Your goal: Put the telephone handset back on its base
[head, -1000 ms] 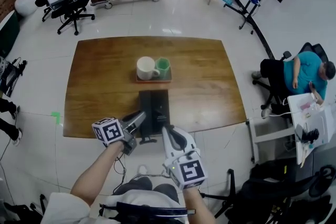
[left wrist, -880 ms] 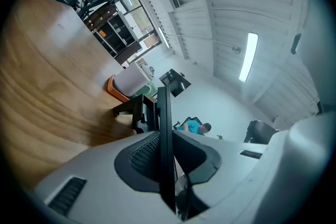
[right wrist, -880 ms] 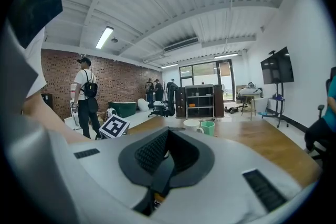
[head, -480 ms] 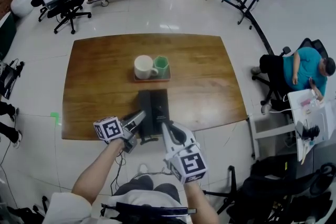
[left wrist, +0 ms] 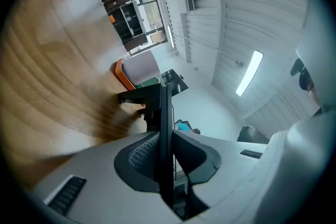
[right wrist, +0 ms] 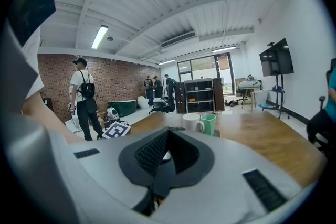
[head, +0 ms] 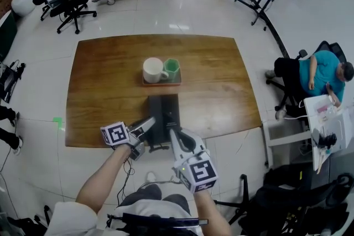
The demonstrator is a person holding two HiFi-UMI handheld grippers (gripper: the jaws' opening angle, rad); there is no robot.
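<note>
Head view: left tongs (head: 149,122) clench the black slab-shaped telephone handset (head: 156,113), its long axis pointing away across the wooden worktop (head: 221,80); right tongs (head: 173,134) are clenched together, empty.

Wooden table (head: 99,80), white mug (head: 153,70) touching green cup (head: 172,69) on orange tray (head: 161,84), seated person (head: 321,74) off right

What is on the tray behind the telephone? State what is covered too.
A white mug and a green cup stand side by side on the tray. They cover the tray's floor beneath them; whether either holds anything is too small to tell.
</note>
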